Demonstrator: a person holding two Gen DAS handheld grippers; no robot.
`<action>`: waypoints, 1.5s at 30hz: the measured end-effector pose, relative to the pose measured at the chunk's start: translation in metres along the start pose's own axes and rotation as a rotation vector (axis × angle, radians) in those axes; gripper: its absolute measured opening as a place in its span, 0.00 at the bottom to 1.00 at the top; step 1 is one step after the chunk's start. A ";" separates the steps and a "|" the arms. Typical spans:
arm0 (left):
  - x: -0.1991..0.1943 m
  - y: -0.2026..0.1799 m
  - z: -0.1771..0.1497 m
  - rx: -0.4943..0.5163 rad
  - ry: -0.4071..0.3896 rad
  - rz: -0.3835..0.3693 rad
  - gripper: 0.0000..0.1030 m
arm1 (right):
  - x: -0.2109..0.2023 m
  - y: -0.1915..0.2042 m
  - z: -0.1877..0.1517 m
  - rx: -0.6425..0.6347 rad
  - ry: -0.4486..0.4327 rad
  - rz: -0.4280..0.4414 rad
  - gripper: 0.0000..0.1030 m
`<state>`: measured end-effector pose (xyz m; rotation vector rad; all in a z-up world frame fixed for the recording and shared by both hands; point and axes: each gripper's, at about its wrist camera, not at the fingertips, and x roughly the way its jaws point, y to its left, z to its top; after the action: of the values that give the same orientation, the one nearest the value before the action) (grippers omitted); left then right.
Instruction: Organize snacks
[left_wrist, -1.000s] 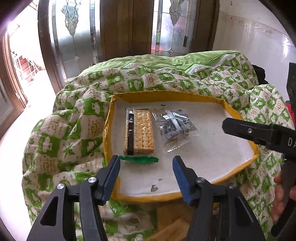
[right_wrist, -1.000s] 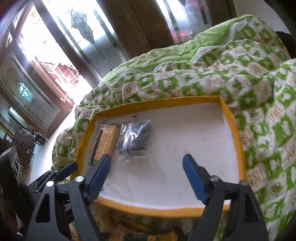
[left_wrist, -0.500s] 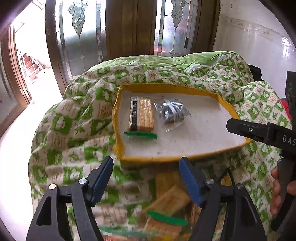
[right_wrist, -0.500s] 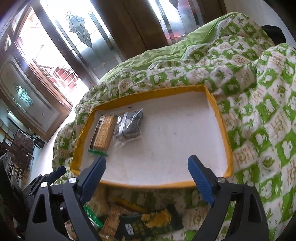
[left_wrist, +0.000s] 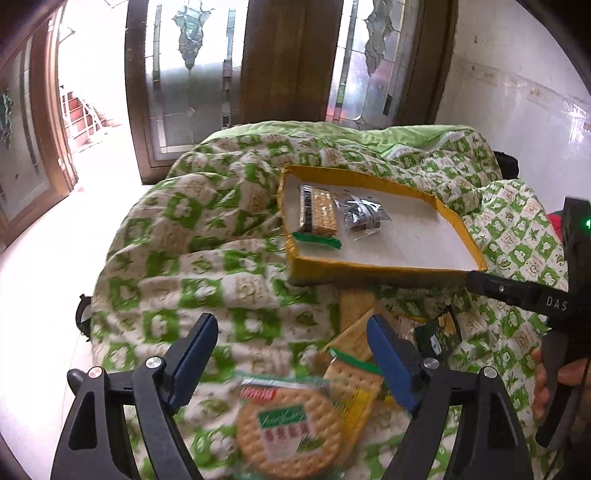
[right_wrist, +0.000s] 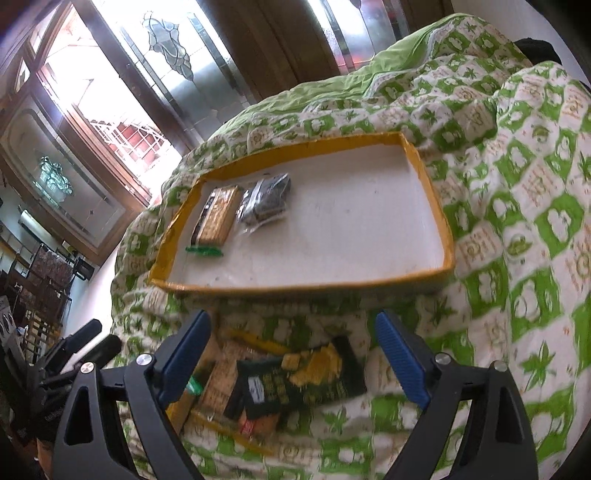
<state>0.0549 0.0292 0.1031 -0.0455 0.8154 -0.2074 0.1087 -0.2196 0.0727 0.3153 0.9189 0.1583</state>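
A yellow-rimmed tray (left_wrist: 369, 264) (right_wrist: 295, 286) with a white floor lies on a green-patterned blanket (left_wrist: 221, 258). At its left end lie a rectangular cracker pack (left_wrist: 323, 214) (right_wrist: 218, 219) and a clear pack of dark snacks (left_wrist: 364, 216) (right_wrist: 266, 201). Loose snacks are piled in front of the tray: a round cracker pack (left_wrist: 288, 432), rectangular cracker packs (left_wrist: 354, 339) and a dark green pack (right_wrist: 295, 380). My left gripper (left_wrist: 290, 325) hovers over the round pack, its jaws opening and gripping nothing. My right gripper (right_wrist: 291, 319) hangs open above the dark green pack.
The blanket (right_wrist: 517, 184) is rumpled and rises behind and to the right of the tray. Wooden doors with patterned glass (left_wrist: 288, 59) stand beyond it, and a white floor (left_wrist: 37, 277) lies to the left. A hand (left_wrist: 546, 376) holds the right gripper's handle.
Both grippers have pulled back from the tray toward its near side, so the pile of loose snacks has come into view. The left jaws have spread wider.
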 end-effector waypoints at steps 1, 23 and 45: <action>-0.004 0.003 -0.003 -0.003 -0.002 0.003 0.84 | -0.001 0.000 -0.003 -0.001 0.003 0.002 0.88; -0.020 0.022 -0.068 -0.076 0.067 -0.057 0.85 | -0.006 0.006 -0.046 -0.026 0.076 0.018 0.88; 0.023 0.012 -0.067 -0.087 0.145 -0.100 0.87 | 0.019 0.006 -0.053 -0.074 0.172 -0.057 0.88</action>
<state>0.0237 0.0389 0.0389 -0.1550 0.9678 -0.2715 0.0777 -0.1978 0.0307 0.2092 1.0887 0.1681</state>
